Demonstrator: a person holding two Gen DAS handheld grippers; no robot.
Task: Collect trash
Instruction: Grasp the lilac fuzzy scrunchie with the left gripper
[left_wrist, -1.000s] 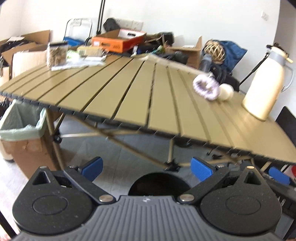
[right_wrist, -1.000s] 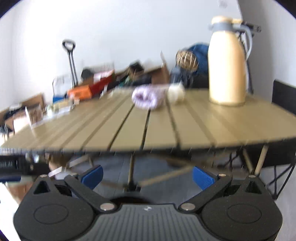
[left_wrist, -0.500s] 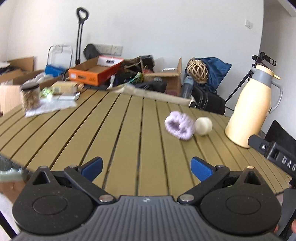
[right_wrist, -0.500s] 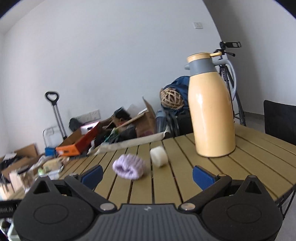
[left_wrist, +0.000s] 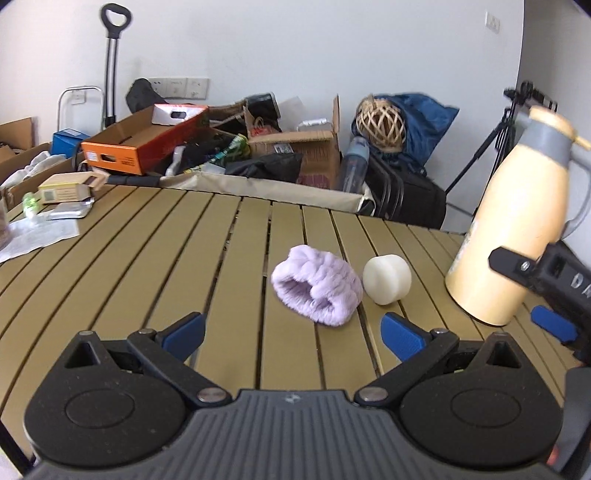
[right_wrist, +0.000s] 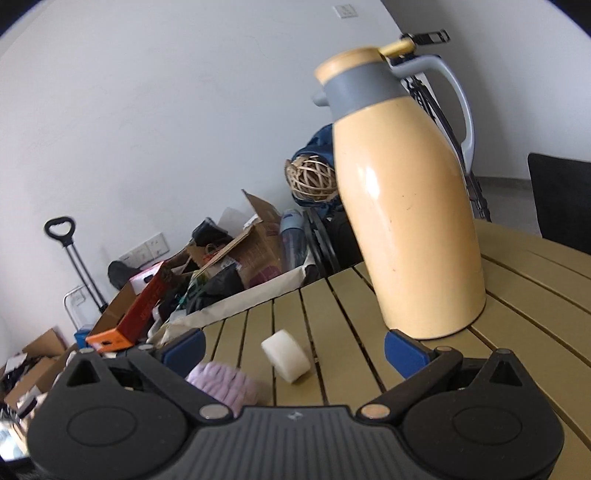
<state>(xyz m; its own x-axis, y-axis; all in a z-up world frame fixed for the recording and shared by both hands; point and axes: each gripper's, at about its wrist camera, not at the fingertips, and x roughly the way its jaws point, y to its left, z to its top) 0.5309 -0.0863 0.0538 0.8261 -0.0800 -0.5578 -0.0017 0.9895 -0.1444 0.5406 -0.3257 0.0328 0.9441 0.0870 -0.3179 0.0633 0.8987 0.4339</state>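
A fluffy lilac band (left_wrist: 317, 290) lies on the slatted olive table (left_wrist: 147, 258), with a white roll (left_wrist: 386, 279) touching its right side. My left gripper (left_wrist: 291, 334) hovers open just short of the band, nothing between its blue pads. In the right wrist view the white roll (right_wrist: 285, 355) sits a little ahead of my open right gripper (right_wrist: 293, 347), and the lilac band (right_wrist: 225, 384) lies low at the left, partly hidden by the gripper body. The right gripper's finger (left_wrist: 550, 325) shows at the left view's right edge.
A tall yellow thermos jug (right_wrist: 406, 206) stands on the table at the right (left_wrist: 506, 229). Paper, a foil packet (left_wrist: 70, 211) and a small box (left_wrist: 64, 190) lie at the far left. Cardboard boxes, bags and a tripod crowd the floor behind the table.
Both grippers rose from below the table edge to above the top and moved in toward the lilac band and white roll. The right one swung closer to the thermos. Nothing was taken hold of.
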